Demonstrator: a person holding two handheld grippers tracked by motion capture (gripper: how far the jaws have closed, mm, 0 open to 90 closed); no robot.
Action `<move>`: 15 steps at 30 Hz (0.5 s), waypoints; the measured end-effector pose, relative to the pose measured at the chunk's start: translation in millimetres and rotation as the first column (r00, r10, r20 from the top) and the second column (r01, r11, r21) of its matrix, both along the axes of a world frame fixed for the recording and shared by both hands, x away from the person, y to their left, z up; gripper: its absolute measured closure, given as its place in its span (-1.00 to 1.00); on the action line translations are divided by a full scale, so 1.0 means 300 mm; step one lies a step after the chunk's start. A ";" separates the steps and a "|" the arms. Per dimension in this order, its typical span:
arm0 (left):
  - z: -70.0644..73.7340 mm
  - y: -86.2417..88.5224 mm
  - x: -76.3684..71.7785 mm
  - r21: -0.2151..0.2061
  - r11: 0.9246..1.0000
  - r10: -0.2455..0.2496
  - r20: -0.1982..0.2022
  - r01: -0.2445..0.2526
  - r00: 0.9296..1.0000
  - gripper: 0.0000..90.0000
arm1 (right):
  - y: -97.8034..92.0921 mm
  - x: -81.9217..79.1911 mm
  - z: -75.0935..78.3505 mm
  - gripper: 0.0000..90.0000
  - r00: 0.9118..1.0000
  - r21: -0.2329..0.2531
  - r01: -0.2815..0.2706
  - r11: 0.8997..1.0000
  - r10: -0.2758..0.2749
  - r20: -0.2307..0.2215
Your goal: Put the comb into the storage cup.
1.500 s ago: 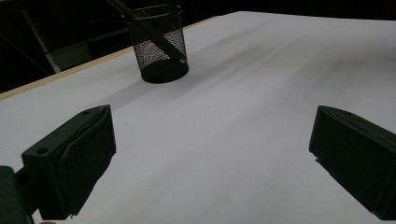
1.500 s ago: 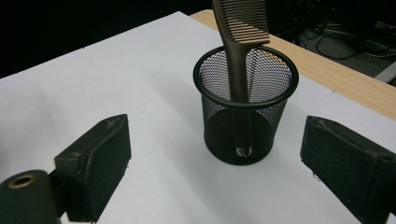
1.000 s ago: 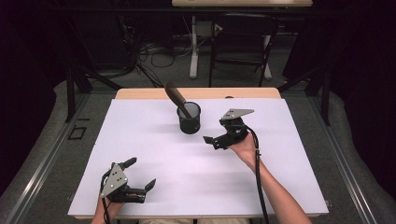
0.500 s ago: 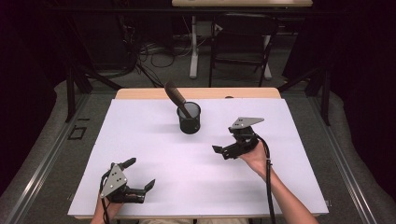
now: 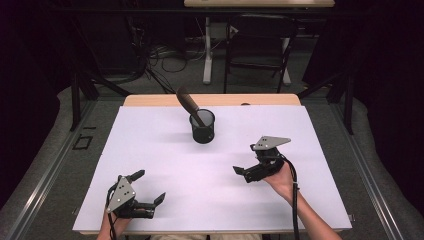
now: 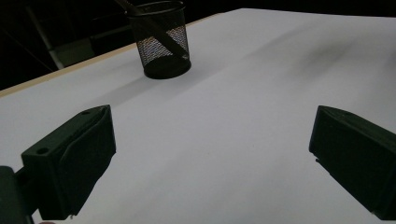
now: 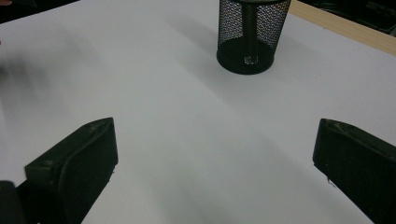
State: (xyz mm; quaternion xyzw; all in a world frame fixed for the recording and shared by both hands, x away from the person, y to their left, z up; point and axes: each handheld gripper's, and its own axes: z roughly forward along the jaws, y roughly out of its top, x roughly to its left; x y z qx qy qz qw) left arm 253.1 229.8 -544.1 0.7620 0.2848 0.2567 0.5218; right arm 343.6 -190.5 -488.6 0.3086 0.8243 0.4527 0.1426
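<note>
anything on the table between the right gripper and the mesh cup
Nothing visible. Bare white table lies between the open right gripper and the mesh cup; the right gripper view shows the same clear stretch up to the cup.

The white table sheet [image 5: 165,150] is the brightest thing in the room, evenly lit from overhead, while everything around it sinks into near black, with only dim cables and chair legs showing beyond its far edge. On the sheet the mesh cup [image 5: 202,126] casts a short, soft shadow at its foot. Seen from the left gripper [image 6: 210,154], long faint grey streaks of shade cross the sheet past the cup [image 6: 161,39], and the near jaws look soft and murky. From the right gripper [image 7: 215,158], the sheet left of the cup [image 7: 250,35] carries a smeared dark blur.
</note>
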 end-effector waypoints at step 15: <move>-0.002 -0.001 -0.003 0.002 1.000 0.001 -0.003 -0.001 1.000 -0.99 | -0.059 -0.112 -0.028 -1.00 0.999 -0.005 0.018 1.000 -0.017 0.042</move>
